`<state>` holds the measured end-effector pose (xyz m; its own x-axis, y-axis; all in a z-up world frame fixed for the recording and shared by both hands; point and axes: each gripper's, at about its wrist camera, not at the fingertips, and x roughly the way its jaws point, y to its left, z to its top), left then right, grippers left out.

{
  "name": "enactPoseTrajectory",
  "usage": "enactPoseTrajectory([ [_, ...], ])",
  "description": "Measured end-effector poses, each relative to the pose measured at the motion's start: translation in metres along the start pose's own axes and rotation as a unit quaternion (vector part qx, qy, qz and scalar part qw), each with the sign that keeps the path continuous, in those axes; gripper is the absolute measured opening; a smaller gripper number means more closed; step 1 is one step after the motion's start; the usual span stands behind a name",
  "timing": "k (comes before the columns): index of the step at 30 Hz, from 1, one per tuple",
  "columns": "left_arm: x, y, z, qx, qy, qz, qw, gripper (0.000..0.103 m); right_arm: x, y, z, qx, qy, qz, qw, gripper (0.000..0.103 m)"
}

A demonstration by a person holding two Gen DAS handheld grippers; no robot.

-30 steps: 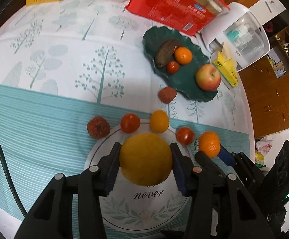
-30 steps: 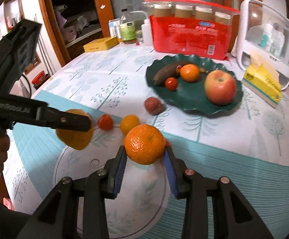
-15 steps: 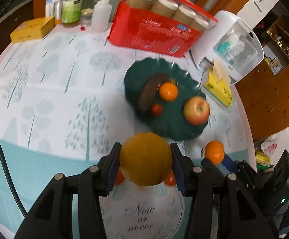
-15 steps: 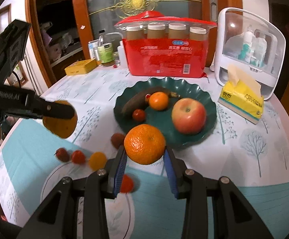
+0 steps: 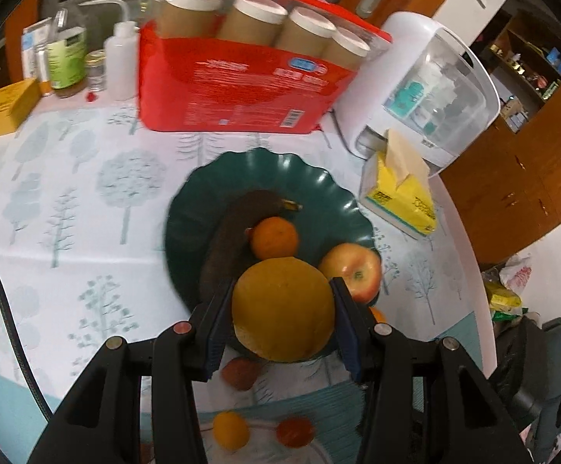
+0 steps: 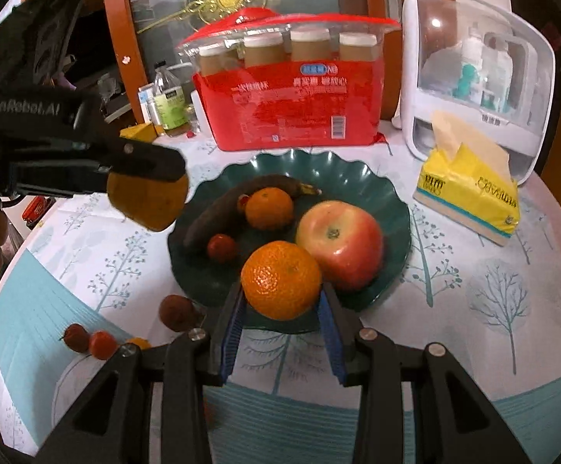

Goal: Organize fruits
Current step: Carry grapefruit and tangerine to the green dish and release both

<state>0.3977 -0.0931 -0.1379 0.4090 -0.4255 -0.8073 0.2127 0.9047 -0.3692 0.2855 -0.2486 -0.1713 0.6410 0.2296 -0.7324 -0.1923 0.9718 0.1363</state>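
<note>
My left gripper [image 5: 282, 311] is shut on a large yellow-orange fruit [image 5: 283, 309] and holds it above the near edge of the green scalloped plate [image 5: 191, 208]. In the right wrist view that fruit [image 6: 147, 203] hangs over the plate's left rim. My right gripper [image 6: 282, 299] is shut on a tangerine [image 6: 281, 280] above the front of the plate [image 6: 392, 197]. The plate holds a dark banana [image 6: 218, 212], a small orange [image 6: 269, 208], an apple [image 6: 340, 243] and a small red fruit [image 6: 222, 247].
A brownish fruit [image 6: 176, 311] lies on the cloth by the plate. Small red and orange fruits [image 6: 94, 342] sit on the round mat at the lower left. Behind the plate stand a red pack of cups [image 6: 292, 89], a white case [image 6: 478, 62], a yellow tissue pack [image 6: 470, 189] and bottles [image 6: 170, 100].
Both grippers have lifted their fruits from the round mat and carried them forward to above the green plate. The small fruits on the mat have dropped to the bottom of both views.
</note>
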Motion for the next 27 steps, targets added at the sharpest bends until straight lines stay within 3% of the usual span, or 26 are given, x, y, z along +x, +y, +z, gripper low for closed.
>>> enactPoseTrajectory([
  [7,0.037,-0.009,-0.003,0.007,0.023,-0.022,0.9994,0.047,0.019,-0.002,-0.005,-0.003,0.025,-0.019,1.0,0.038],
  [15,0.058,-0.009,-0.004,0.0,0.035,-0.022,0.9991,0.047,0.032,0.006,-0.006,-0.012,0.033,0.0,0.999,0.039],
  [17,0.058,-0.007,-0.004,-0.004,0.035,-0.017,0.9992,0.053,0.034,0.008,-0.007,-0.015,0.037,0.003,0.999,0.04],
  [20,0.051,-0.006,-0.002,-0.01,0.017,-0.025,0.9995,0.065,0.035,0.01,-0.006,-0.019,0.038,0.007,0.999,0.047],
  [27,0.032,0.002,-0.001,-0.033,0.005,-0.011,0.9994,0.065,0.023,0.01,-0.003,-0.016,0.032,0.003,0.999,0.063],
])
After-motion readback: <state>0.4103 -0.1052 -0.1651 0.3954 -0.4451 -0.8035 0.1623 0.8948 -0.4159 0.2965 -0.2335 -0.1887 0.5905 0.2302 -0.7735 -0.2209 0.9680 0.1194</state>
